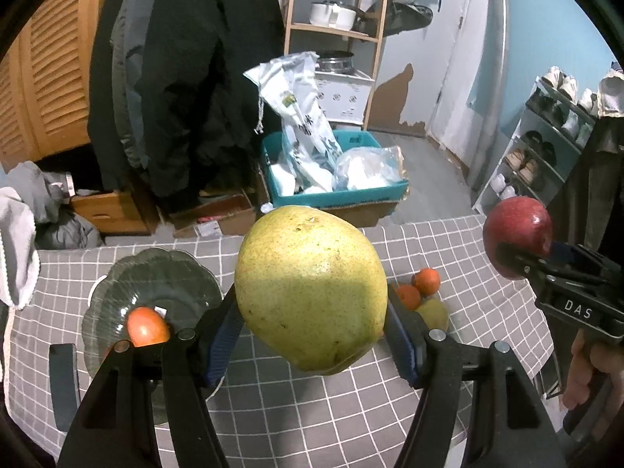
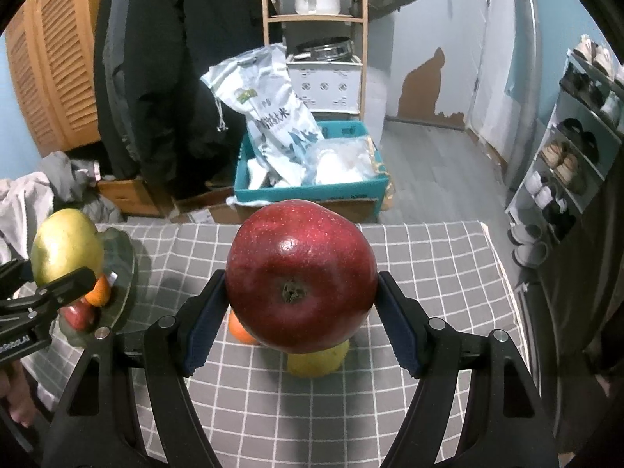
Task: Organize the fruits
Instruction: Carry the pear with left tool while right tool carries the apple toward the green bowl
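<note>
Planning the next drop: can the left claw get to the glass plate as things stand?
Probably yes. The left claw holds the pear just right of the glass plate, nothing between them. The plate holds an orange, with room. The right claw with the apple is far right.

Black angular arms with silver round screws and blue ribbed pads are seen on the left gripper [image 1: 312, 327]; white "DAS" lettering is printed on the right gripper [image 1: 518, 249], bare skin showing at five o'clock.

Plate [image 1: 156, 284] left on tablecloth [image 1: 468, 241], oranges [image 1: 427, 281] right, crate [image 1: 335, 195] behind table.
</note>
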### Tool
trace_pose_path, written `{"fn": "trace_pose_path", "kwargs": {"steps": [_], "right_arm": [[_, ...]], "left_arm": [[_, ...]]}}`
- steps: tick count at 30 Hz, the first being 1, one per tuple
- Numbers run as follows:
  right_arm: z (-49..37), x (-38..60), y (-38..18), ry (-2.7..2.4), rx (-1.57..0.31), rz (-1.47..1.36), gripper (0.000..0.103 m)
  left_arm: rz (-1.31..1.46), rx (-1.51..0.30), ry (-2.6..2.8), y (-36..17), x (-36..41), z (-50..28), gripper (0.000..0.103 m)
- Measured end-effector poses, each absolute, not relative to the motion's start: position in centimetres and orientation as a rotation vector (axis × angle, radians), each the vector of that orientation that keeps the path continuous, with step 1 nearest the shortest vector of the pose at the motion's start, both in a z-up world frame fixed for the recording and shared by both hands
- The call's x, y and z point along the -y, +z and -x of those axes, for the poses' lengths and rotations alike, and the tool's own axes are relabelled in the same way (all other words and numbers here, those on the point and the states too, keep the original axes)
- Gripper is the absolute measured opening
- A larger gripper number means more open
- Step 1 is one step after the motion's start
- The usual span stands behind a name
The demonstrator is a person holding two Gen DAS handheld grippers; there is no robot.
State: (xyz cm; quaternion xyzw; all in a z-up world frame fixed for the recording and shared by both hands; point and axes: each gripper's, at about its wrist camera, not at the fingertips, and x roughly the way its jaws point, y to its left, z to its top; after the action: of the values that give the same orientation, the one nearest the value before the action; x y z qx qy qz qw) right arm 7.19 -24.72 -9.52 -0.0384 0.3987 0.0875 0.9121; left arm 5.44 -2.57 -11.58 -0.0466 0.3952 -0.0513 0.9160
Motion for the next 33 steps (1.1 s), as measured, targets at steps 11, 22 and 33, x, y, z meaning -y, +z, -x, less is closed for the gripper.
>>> {"fn": "trace_pose_path", "kwargs": {"steps": [11, 22, 33], "right_arm": [[-7.8, 21.6, -8.7, 0.228, -0.802, 0.100, 0.075], [-8.5, 17.6, -8.6, 0.299, -0.801, 0.118, 0.075], [-9.3, 12.7, -8.8, 0.389, -0.812, 0.128, 0.075]], "left_arm": [[0.111, -0.786, -0.061, -10.8, 0.2, -4.8, 0.069], [0.145, -0.786, -0.002, -11.0, -2.9, -4.4, 0.069], [0.180, -0.804, 0.057, -11.8, -6.2, -3.7, 0.069]]}}
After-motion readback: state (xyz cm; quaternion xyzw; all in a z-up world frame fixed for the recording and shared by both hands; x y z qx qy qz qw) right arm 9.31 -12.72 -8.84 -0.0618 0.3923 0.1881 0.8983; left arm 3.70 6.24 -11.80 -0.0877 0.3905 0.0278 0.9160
